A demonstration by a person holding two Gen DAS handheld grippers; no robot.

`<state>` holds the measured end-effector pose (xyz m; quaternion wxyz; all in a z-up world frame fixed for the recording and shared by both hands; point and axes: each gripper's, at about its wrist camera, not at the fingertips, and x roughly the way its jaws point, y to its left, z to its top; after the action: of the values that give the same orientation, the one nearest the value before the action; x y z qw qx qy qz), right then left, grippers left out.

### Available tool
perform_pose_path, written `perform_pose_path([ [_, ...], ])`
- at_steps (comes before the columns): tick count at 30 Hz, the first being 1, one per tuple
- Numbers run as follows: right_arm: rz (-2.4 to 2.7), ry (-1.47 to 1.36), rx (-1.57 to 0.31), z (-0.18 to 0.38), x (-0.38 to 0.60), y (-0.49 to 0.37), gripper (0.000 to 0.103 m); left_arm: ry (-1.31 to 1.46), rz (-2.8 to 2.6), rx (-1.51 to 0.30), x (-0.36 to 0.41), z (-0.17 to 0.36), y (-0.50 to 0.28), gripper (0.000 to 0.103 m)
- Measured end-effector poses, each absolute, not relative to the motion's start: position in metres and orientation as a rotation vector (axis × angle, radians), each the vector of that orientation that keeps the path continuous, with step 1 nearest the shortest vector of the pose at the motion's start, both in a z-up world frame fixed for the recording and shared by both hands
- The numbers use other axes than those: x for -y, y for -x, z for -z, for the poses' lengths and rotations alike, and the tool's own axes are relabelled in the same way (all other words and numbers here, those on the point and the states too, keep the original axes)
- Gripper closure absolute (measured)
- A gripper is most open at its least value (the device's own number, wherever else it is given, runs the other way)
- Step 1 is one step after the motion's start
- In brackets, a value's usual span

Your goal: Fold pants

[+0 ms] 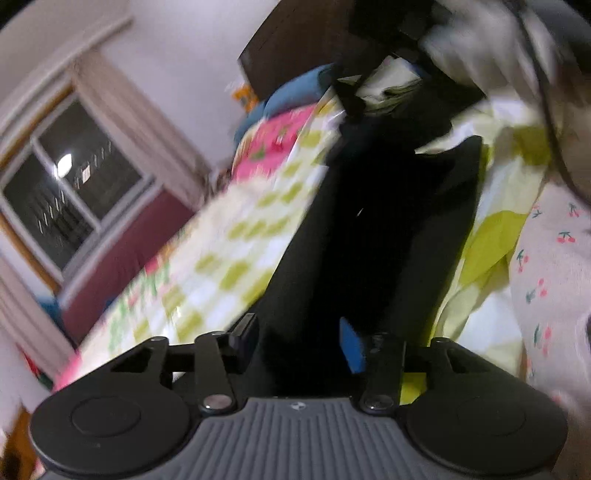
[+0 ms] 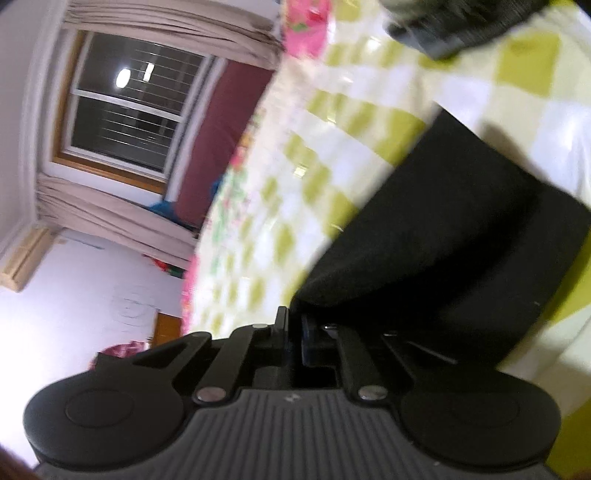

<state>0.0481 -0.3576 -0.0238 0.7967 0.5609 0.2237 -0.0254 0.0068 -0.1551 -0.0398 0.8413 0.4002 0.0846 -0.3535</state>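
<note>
Black pants [image 1: 373, 229] lie lengthwise on a green-and-white checked bedspread [image 1: 236, 240], running away from me in the left wrist view. My left gripper [image 1: 299, 339] is open at their near end. Its blue-padded finger [image 1: 351, 349] and its black finger [image 1: 245, 332] stand apart, with black cloth between them and no pad pressing on it. In the right wrist view the pants [image 2: 436, 236] spread to the right over the bedspread [image 2: 332, 155]. One corner runs into my right gripper [image 2: 294, 334], whose fingers are shut on that corner.
A cherry-print sleeve [image 1: 554, 266] fills the right edge. Folded clothes [image 1: 391, 88], a blue pillow [image 1: 295, 92] and a dark headboard [image 1: 295, 40] lie at the bed's far end. A window [image 2: 125, 107] with curtains is on the left. A blurred dark ribbed thing [image 2: 450, 26] is above the bedspread.
</note>
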Motion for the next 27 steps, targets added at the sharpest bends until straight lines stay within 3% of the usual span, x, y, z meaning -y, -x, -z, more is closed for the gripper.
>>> perform_pose_path([
  [3, 0.031, -1.194, -0.455, 0.005, 0.358, -0.045, 0.098, -0.883, 0.699, -0.120, 0.172, 0.047, -0.006, 0.041],
  [6, 0.039, -1.122, -0.430, -0.009, 0.354, -0.039, 0.096, -0.856, 0.696, -0.212, 0.177, 0.042, -0.023, 0.079],
  [14, 0.129, -1.295, -0.514, 0.050, 0.364, -0.014, 0.084, -0.853, 0.710, -0.235, 0.167, 0.027, -0.032, 0.080],
  [19, 0.078, -1.333, -0.519, 0.057, 0.348, 0.000, 0.050, -0.810, 0.715, -0.247, 0.168, 0.016, -0.037, 0.080],
  [27, 0.109, -1.510, -0.413, 0.091, 0.355, -0.039, 0.053, -0.796, 0.733, -0.257, 0.164, 0.009, -0.038, 0.080],
])
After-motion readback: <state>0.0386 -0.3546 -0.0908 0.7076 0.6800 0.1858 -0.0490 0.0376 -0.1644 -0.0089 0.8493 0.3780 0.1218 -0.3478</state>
